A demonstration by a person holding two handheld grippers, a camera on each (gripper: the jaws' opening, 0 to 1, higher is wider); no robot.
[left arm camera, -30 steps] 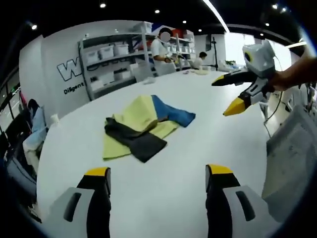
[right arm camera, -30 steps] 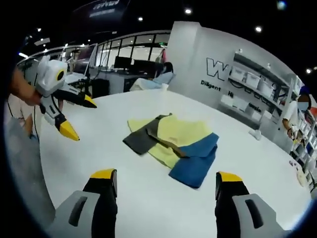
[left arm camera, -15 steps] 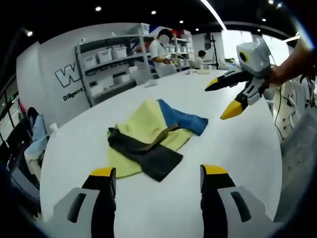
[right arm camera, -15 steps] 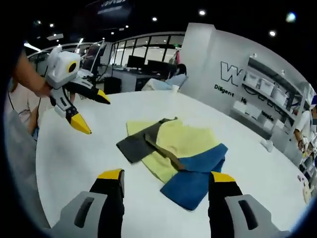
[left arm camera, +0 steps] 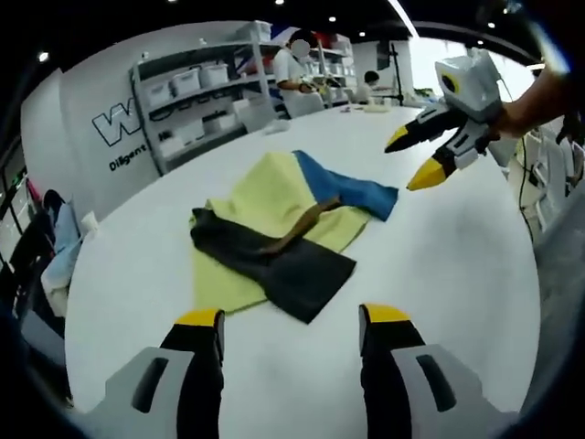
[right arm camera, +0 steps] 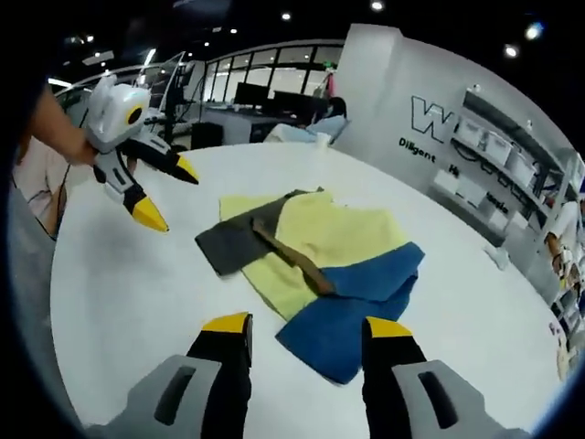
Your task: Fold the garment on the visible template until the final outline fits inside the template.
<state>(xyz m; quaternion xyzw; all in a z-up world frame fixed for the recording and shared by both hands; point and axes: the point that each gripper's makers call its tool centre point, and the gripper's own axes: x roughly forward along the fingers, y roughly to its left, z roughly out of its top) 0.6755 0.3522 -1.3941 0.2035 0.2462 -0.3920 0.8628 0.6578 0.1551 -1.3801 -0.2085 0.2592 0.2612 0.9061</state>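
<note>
Partly legible wall lettering (right arm camera: 430, 115): large "W", "Diligent" below; garment (right arm camera: 315, 261) crumpled.

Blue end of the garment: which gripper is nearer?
Right. The right gripper hangs just short of the blue end; the left gripper sits by the dark gray end, opposite.

Ceiling spotlights are lighting the room evenly and brightly, and the white table (left arm camera: 457, 256) is reflecting a soft sheen without harsh glare. Daylight is blowing out a window at the upper right of the left gripper view. Shadows are falling faint and short under the garment (right arm camera: 320, 265). Fisheye distortion is bending the edges, and distant shelves (left arm camera: 210, 101) are looking slightly soft.
</note>
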